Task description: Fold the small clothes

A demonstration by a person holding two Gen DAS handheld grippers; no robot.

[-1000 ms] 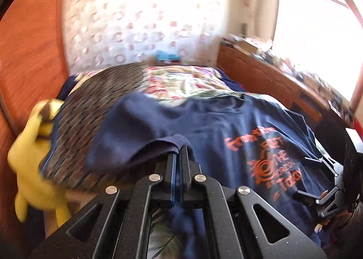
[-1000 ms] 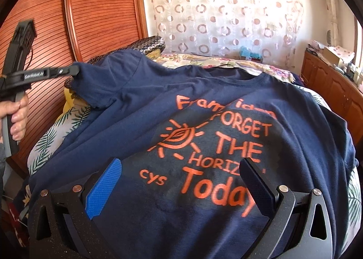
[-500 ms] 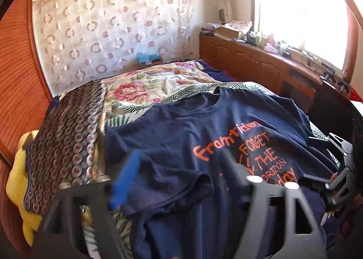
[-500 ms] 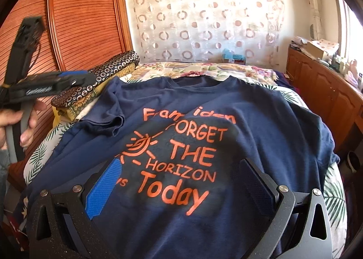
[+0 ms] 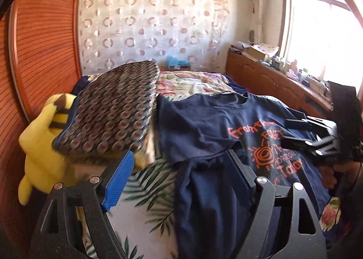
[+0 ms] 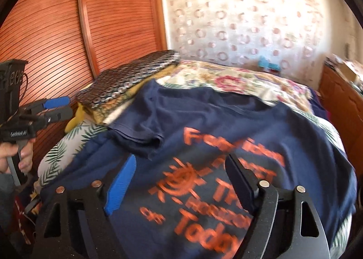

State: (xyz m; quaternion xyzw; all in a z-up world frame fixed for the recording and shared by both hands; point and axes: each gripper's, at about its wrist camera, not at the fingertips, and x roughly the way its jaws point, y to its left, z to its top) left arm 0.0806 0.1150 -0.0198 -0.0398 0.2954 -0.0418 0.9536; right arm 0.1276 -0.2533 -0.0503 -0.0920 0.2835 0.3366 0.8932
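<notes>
A navy T-shirt (image 5: 204, 122) (image 6: 283, 127) with orange lettering lies spread face up on the bed. Its left sleeve (image 6: 140, 127) is folded inward onto the chest. My left gripper (image 5: 180, 154) stands open above that sleeve's edge and the shirt's side, with nothing pinched; in the right wrist view it (image 6: 65, 108) hangs off the bed's left side in a hand. My right gripper (image 6: 180, 158) hovers over the printed chest with its jaws closing, and no cloth is between the pads. From the left wrist view it (image 5: 288, 131) sits over the shirt's right half.
A patterned cushion (image 5: 113, 109) lies at the shirt's upper left, with a yellow plush toy (image 5: 40, 145) beside it. A slatted wooden wardrobe (image 6: 56, 32) lines the left side. A cluttered wooden sideboard (image 5: 272, 82) runs along the right. The floral bedsheet (image 5: 147, 191) shows beside the shirt.
My left gripper let go of the sleeve, opened, and drew back to the left; the sleeve now lies folded on the shirt. The right gripper's jaws have narrowed.
</notes>
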